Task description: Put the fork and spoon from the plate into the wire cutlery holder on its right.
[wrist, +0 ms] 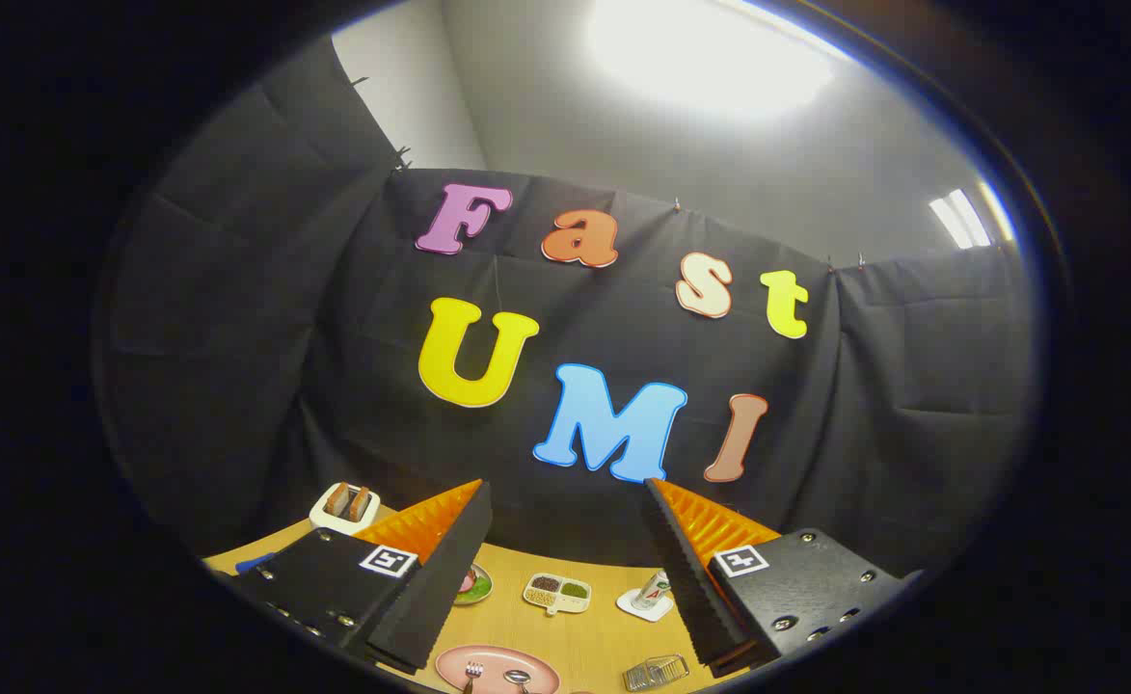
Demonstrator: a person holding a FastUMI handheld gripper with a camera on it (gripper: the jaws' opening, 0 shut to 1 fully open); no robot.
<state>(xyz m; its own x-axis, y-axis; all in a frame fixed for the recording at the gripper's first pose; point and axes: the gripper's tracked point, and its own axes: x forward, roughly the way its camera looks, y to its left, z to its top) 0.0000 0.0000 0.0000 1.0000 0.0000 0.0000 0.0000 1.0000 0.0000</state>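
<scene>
- The tool (565, 578) is held wide open above the counter (594, 636), with nothing between its fingers.
- A pink plate (498, 665) is seen below, between the fingers, with the fork (472, 672) and spoon (518, 680) lying on it.
- The wire holder (656, 672) is set to the plate's right, apart from it.
- A toaster (345, 507) is seen beyond the left finger.

A pink plate (496, 661) lies flat on the wooden tabletop at the bottom centre of the frame, carrying a fork (471, 672) and spoon (518, 679) side by side, with the empty wire cutlery holder (656, 672) lying just right of it.
</scene>
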